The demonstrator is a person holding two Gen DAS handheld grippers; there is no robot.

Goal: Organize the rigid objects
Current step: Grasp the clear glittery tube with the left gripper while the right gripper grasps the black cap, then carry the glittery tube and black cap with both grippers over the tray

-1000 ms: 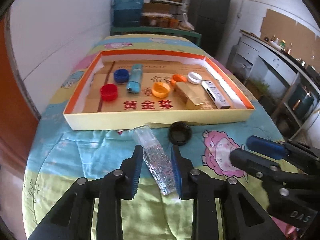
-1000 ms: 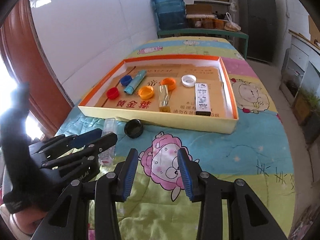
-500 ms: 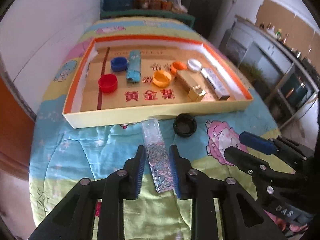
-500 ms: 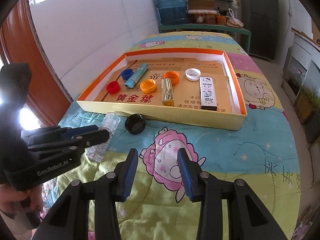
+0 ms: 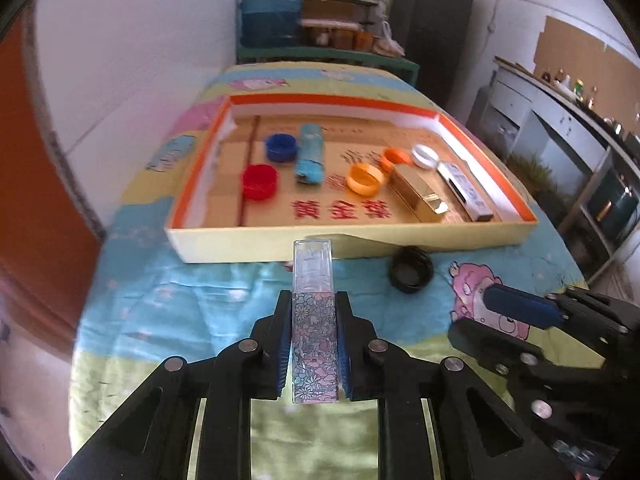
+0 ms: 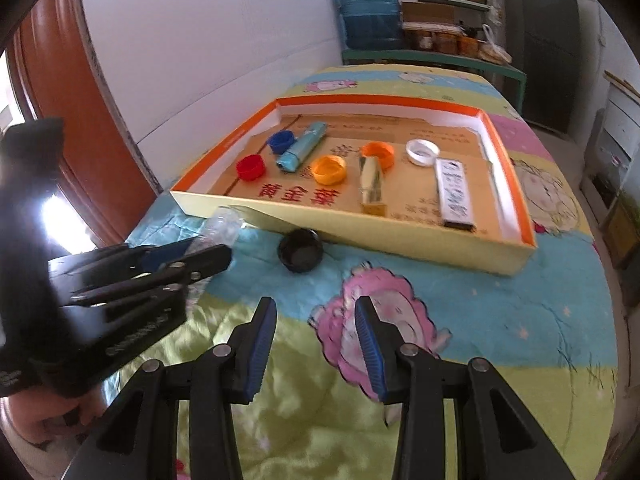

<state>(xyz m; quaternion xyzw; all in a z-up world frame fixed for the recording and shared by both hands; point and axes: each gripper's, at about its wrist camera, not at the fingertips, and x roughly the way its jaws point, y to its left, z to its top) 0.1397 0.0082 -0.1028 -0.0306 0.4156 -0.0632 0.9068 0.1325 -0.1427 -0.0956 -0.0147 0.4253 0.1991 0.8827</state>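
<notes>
While my left gripper (image 5: pixel 313 344) clamped the clear rectangular plastic tube with the floral print (image 5: pixel 314 328) between its blue pads, the biggest thing before me was the bed's cartoon-printed quilt in blue, green and pink (image 6: pixel 500 320). On it lay the shallow cardboard box tray with orange inner walls and a pale yellow outside (image 5: pixel 256 246), its near wall just beyond the tube's transparent end. My right gripper (image 6: pixel 316 344) hung over the quilt's pink cartoon figure (image 6: pixel 384 316) with its jaws parted and nothing between them.

Inside the tray, from larger to smaller, I saw a long white printed carton (image 6: pixel 454 192) near the right wall, a shiny gold rectangular box (image 5: pixel 418 196) beside it, and a light blue cylinder lying on its side (image 5: pixel 309 154) toward the left. Around these sat the round plastic caps: a red one (image 5: pixel 259 181) and a dark blue one (image 5: pixel 281 147) left of the cylinder, two orange ones (image 5: pixel 365 179) in the middle, and a white one (image 5: pixel 425 156) near the carton's far end.

Outside the tray, a black round cap (image 5: pixel 411 270) rested open side up on the quilt, just beside the tray's near wall and to the right of my held tube.
</notes>
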